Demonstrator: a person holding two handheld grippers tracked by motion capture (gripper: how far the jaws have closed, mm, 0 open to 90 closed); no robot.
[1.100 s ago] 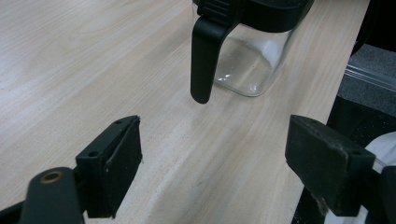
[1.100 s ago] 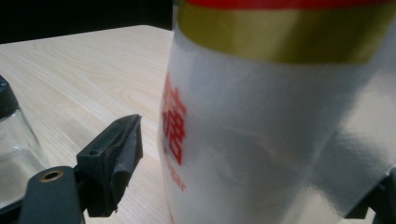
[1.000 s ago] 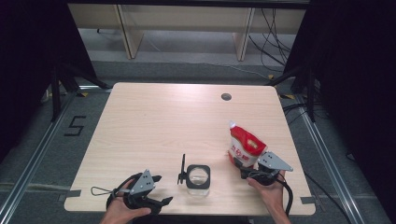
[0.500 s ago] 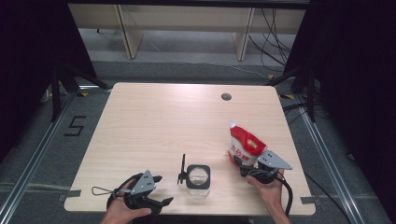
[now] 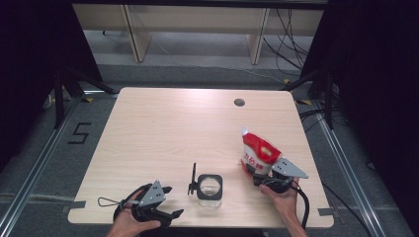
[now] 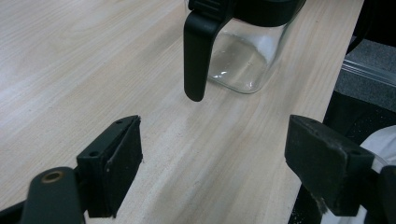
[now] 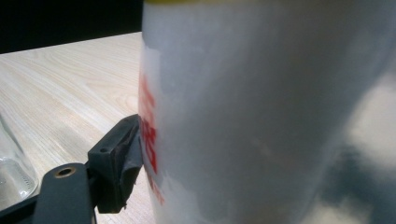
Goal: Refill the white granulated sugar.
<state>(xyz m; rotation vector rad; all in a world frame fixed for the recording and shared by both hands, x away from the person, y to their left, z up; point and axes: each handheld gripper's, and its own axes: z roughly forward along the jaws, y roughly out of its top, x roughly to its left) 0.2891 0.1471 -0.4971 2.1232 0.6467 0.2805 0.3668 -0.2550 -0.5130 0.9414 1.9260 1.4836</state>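
right gripper [image 5: 263,177] is clamped on a red and white soft pouch [image 5: 258,154], upright near the table's right front. left gripper [image 5: 165,211], jaws apart, rests beside a square clear glass jar with black lid [image 5: 209,186]. squeezing harder could buckle the pouch and spill it.

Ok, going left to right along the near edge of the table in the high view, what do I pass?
Left gripper, open → thin black upright handle → square clear glass jar with black rim → red and white plastic pouch, clamped in the right gripper.
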